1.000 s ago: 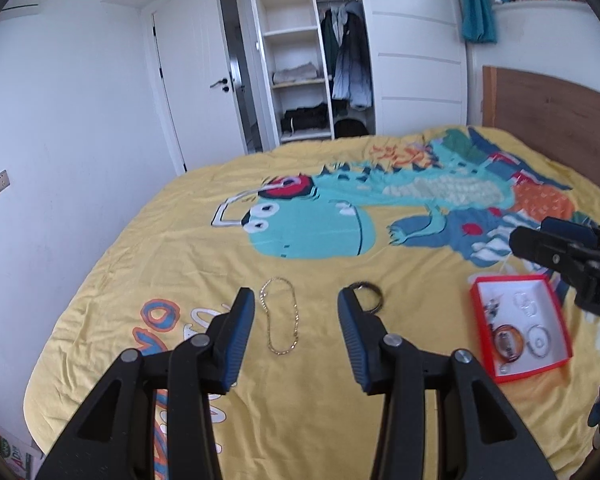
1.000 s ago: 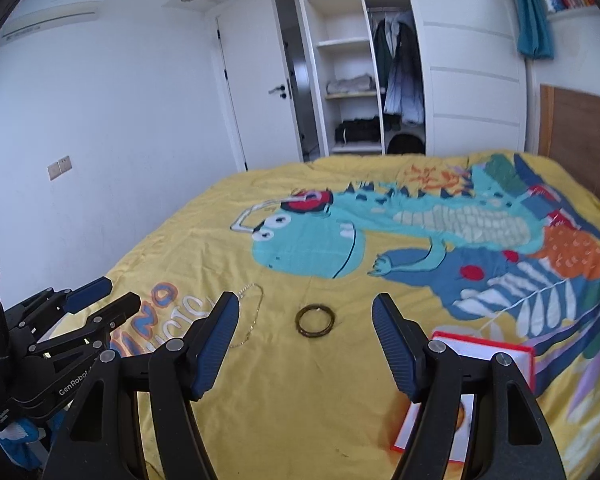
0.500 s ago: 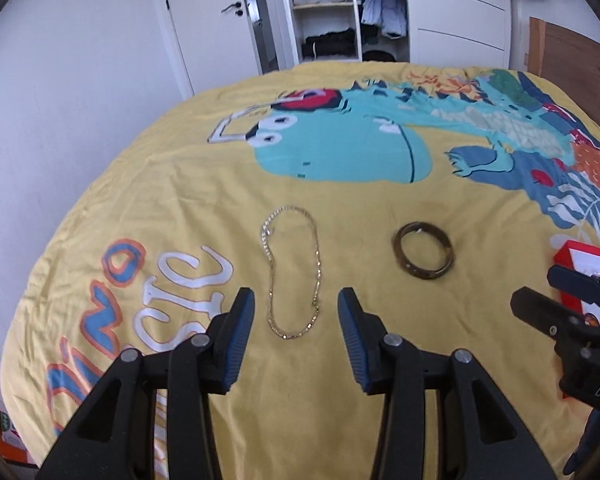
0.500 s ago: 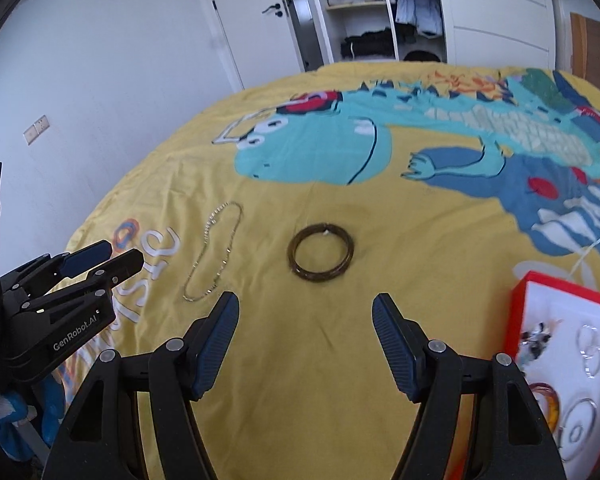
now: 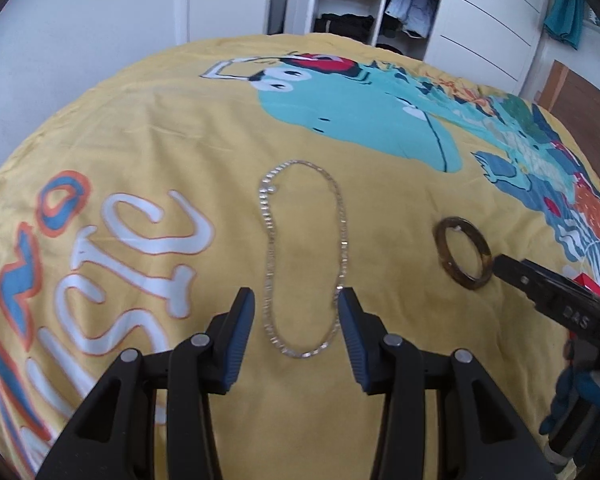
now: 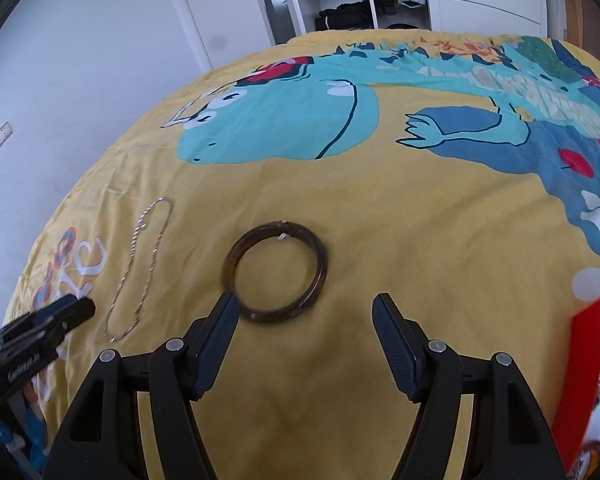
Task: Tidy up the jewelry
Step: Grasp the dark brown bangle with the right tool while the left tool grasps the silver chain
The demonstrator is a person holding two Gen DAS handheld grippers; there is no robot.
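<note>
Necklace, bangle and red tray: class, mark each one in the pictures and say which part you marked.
necklace [image 5: 269, 240], left wrist view, on its left strand.
bangle [image 6: 320, 264], right wrist view, on its right rim.
red tray [image 6: 586, 344], right wrist view, on its red left wall.

The left gripper [image 5: 296, 312] hangs low with its jaws spread wide, blue pads facing each other, while the right gripper [image 6: 306, 316], on the right and well apart from it, is likewise tipped downward with jaws parted even wider.
</note>
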